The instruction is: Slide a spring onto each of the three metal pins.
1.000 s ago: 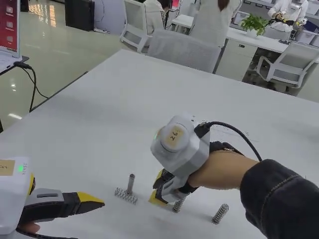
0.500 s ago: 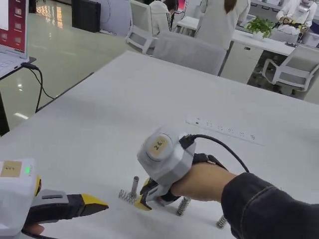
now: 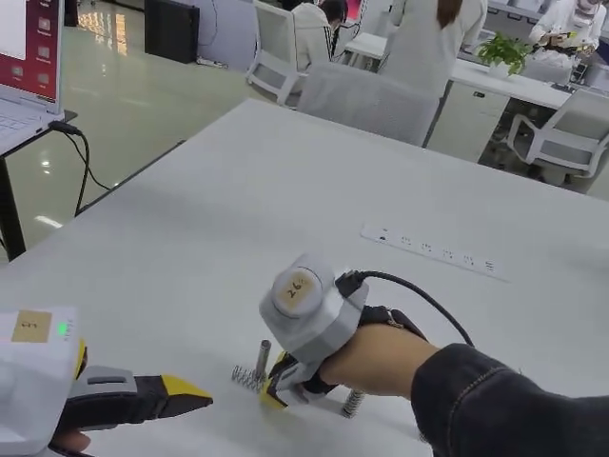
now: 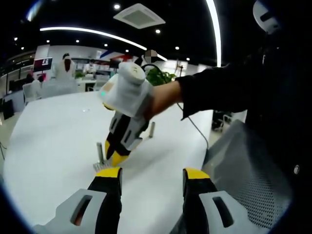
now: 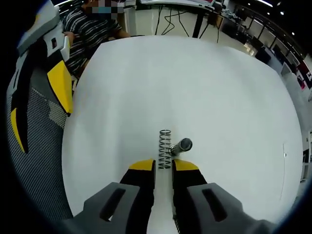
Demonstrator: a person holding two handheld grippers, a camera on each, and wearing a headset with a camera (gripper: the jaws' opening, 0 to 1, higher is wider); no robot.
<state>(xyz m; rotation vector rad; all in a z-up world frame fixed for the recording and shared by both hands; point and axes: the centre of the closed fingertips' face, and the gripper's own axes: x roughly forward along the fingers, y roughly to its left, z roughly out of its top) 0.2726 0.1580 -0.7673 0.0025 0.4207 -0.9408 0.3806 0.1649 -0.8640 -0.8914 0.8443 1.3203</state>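
At lower centre, the right gripper (image 5: 164, 167) jaws pinch a spring (image 5: 165, 144) lying beside an upright pin (image 5: 182, 146); the left gripper (image 4: 152, 173) jaws stand open.

Round pale label (image 3: 297, 288) on top of the right gripper (image 3: 269, 395) carries handwritten digits, apparently "26". Tan sticker (image 3: 31, 326) on the left gripper (image 3: 195, 390): markings illegible.

Head view looks down from above and behind. Right gripper view sits close, with the spring (image 5: 165, 148) and pin (image 5: 182, 146) right at its jaw tips. Left gripper view faces the same pair from farther off.
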